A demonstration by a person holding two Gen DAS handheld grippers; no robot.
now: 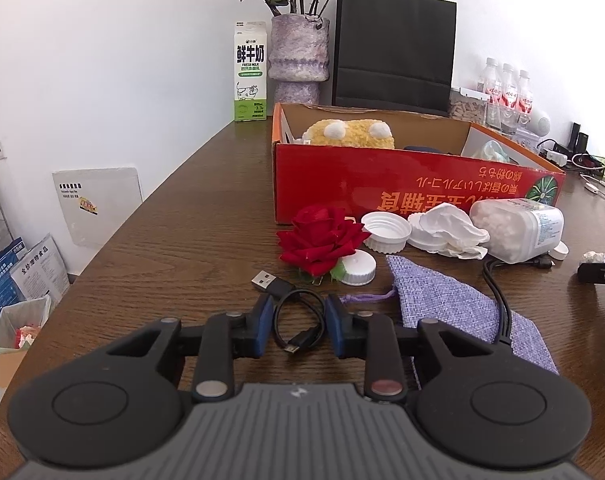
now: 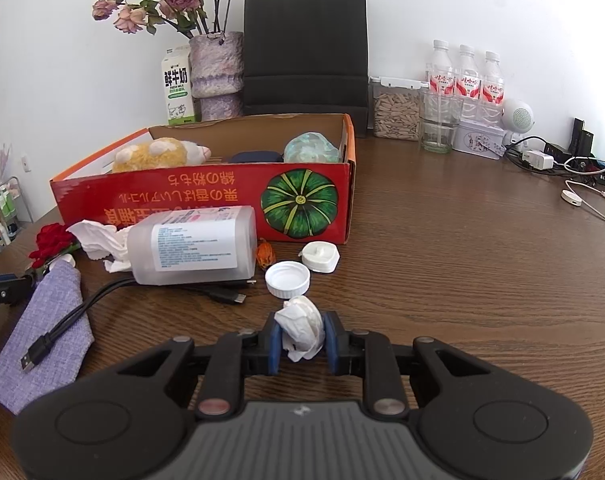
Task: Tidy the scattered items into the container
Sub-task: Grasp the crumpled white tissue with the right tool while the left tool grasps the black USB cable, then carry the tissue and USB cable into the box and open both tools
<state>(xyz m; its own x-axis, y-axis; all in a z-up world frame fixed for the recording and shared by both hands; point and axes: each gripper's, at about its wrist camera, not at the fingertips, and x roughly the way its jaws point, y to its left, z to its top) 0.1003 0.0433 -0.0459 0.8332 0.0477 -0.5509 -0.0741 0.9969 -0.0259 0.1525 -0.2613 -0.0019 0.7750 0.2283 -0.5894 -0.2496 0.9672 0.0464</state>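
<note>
The red cardboard box point(image 1: 382, 184) point(image 2: 206, 200) holds a yellow plush toy point(image 1: 350, 134) and a pale bag point(image 2: 310, 148). My left gripper point(image 1: 297, 320) is open, its blue pads on either side of a coiled black USB cable point(image 1: 298, 312) on the table. My right gripper point(image 2: 302, 336) is shut on a crumpled white tissue ball point(image 2: 301, 326). Scattered in front of the box lie a red rose point(image 1: 320, 240), white caps point(image 1: 384, 232) point(image 2: 287, 279), a tissue point(image 1: 452, 226), a plastic jar on its side point(image 2: 194, 246) and a purple pouch point(image 1: 454, 304).
A milk carton point(image 1: 249, 72), flower vase point(image 1: 298, 56) and black paper bag point(image 1: 394, 52) stand behind the box. Water bottles point(image 2: 466, 76), a seed jar point(image 2: 396, 110), a glass and chargers with cables point(image 2: 574, 176) sit at the back right. The table's left edge drops off point(image 1: 114, 248).
</note>
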